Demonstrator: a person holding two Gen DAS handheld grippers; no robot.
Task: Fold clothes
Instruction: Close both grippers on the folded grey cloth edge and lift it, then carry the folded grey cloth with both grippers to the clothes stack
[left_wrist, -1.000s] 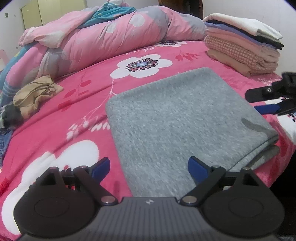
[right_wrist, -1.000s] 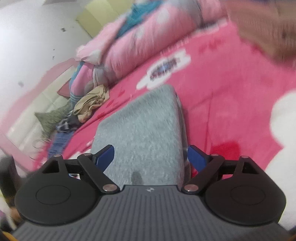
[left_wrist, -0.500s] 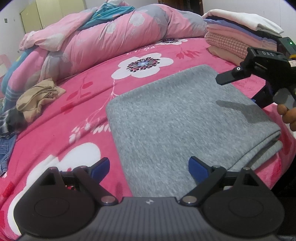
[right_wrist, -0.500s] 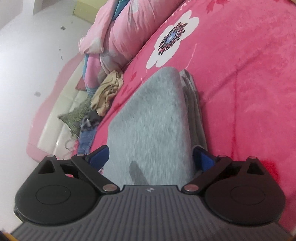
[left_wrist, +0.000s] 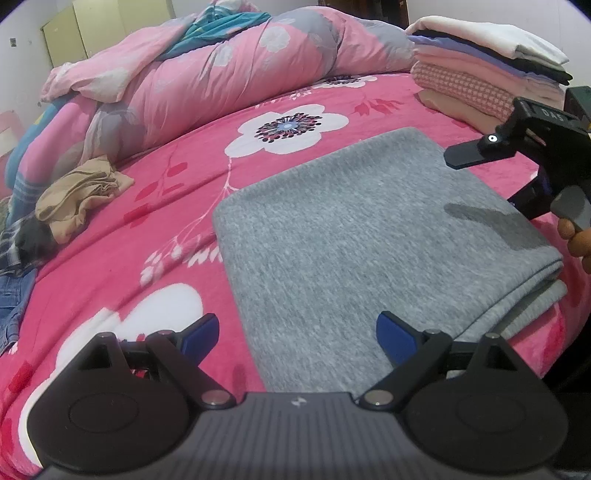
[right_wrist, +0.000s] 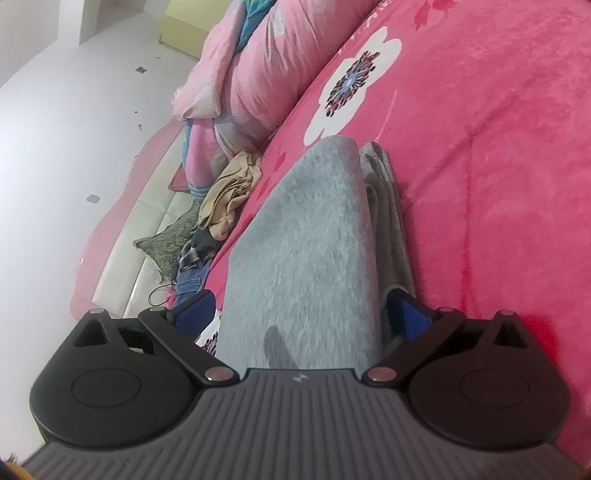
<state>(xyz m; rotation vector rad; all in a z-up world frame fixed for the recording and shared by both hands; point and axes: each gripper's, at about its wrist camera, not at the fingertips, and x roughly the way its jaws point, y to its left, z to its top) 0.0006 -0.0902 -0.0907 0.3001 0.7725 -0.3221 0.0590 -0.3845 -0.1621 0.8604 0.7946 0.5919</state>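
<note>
Pink flowered bedspread (left_wrist: 258, 192) carries my folded grey knit garment (left_wrist: 369, 240), flat near the bed's edge. My left gripper (left_wrist: 297, 332) hovers spread and empty at its near end; my right gripper (right_wrist: 301, 314), jaws just widened, straddles its side edge ungripped, probably to lift it toward the folded clothes stack (left_wrist: 487, 70).

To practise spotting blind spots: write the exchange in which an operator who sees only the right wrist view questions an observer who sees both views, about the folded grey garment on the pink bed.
Operator: Is any finished laundry on the bed?
Observer: Yes, a stack of folded clothes lies beyond the far corner of the grey garment, white piece on top.
Operator: Where is the left gripper?
Observer: The left gripper hovers at the garment's near edge, jaws open, gripping nothing.
</note>
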